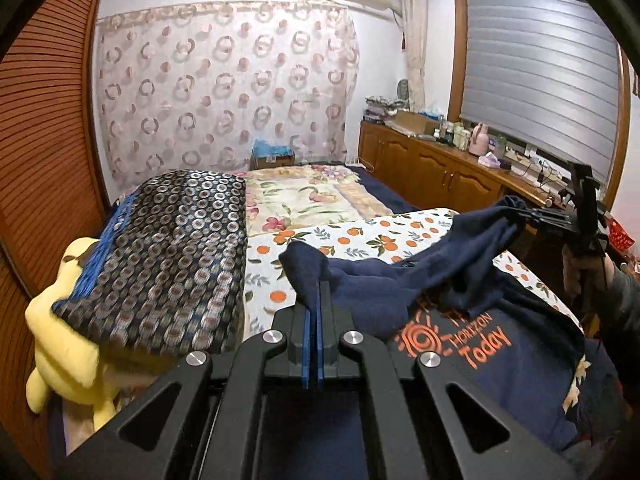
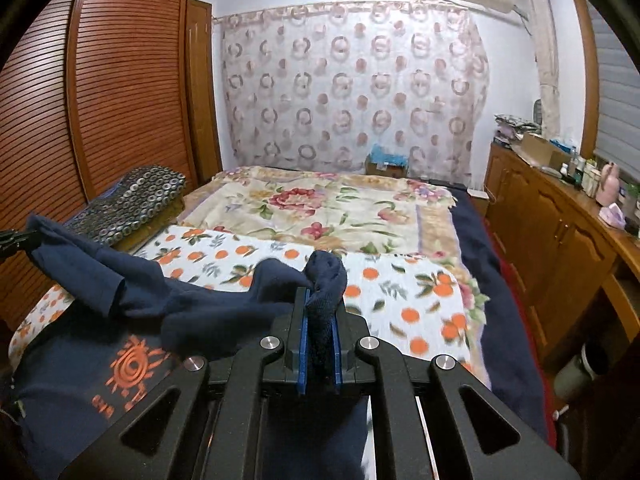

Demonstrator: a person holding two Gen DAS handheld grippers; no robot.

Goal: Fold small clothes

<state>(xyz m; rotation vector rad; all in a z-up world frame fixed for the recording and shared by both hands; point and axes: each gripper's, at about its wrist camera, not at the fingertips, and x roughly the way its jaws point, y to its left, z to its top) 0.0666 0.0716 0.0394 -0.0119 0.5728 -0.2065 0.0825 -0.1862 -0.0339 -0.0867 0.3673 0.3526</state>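
A navy T-shirt [image 1: 500,364] with an orange sun print lies on the bed, its upper edge lifted between the two grippers. My left gripper [image 1: 314,294] is shut on one bunched corner of the shirt, which sticks up above the blue pads. In the left wrist view my right gripper [image 1: 534,216] sits at the right, clamped on the other corner, with a gloved hand [image 1: 584,272] behind it. In the right wrist view my right gripper [image 2: 320,296] is shut on a thick fold of the T-shirt [image 2: 120,360]. The cloth stretches left to the left gripper [image 2: 14,240] at the frame edge.
The bed carries an orange-fruit sheet [image 2: 400,304] and a floral blanket [image 2: 328,208] behind it. A folded dark circle-patterned quilt [image 1: 168,256] and a yellow plush toy [image 1: 68,344] lie at the left. A wooden cabinet [image 2: 552,232] runs along the right, a slatted wardrobe [image 2: 120,92] along the left.
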